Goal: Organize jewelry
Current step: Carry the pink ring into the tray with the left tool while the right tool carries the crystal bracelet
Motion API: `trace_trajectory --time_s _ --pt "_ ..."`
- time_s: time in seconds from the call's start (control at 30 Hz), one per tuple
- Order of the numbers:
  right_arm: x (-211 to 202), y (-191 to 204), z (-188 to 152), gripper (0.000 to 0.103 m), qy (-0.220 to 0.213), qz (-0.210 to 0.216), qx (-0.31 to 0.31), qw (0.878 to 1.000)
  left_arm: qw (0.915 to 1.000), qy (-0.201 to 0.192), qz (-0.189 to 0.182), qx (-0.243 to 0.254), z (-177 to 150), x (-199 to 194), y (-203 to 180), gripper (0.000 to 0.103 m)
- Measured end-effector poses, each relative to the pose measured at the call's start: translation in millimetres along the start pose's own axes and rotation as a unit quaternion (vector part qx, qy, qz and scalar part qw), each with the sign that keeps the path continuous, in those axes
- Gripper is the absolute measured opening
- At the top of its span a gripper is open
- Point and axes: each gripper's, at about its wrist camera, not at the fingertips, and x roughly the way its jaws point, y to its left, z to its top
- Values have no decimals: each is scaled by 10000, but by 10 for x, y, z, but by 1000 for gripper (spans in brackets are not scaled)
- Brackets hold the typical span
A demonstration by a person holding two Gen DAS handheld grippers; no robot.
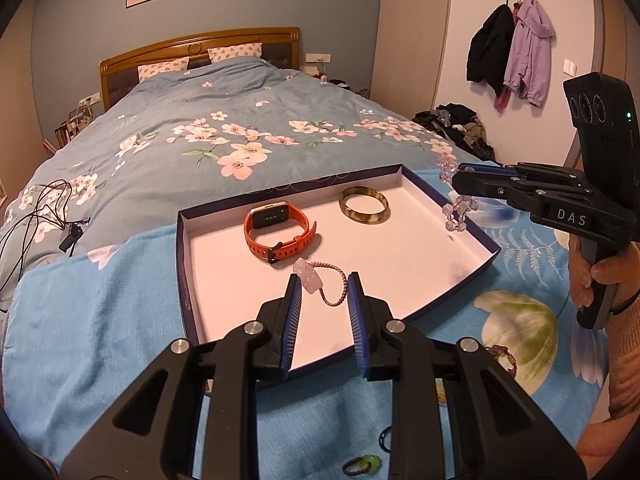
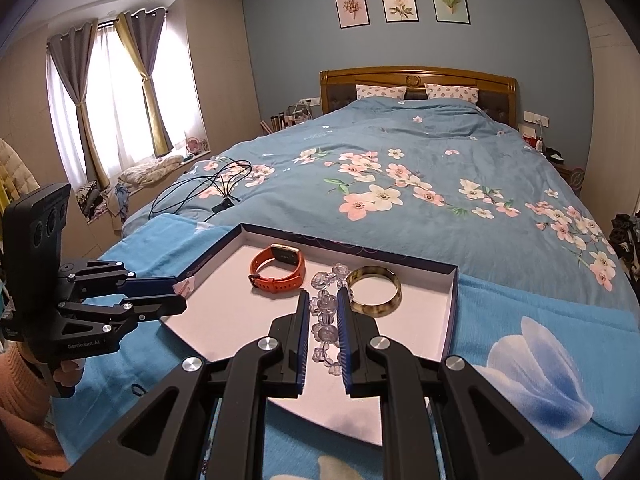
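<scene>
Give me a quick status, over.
Left tongs shut on pink charm bracelet. Right tongs shut on clear bead bracelet. Both over tray. Nothing blocking.

A wooden-headboard bed point(image 2: 416, 76) under a blue floral duvet point(image 2: 400, 168), tangled black cables point(image 2: 208, 188) on it, three framed botanical prints point(image 2: 400, 4) above, grey-and-yellow curtains point(image 2: 80, 92), hanging jackets point(image 1: 512, 48).
</scene>
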Motion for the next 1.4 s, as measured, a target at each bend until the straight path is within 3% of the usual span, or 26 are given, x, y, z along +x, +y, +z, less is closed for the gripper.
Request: trace_trajectory --time_s 1.13,1.4 --pt "672 -80 -43 12 753 -186 -261 9966 9977 582 157 -320 73 634 191 24" --pt "678 -55 -41 16 736 -189 -306 9966 9967 680 163 -416 79 767 240 25"
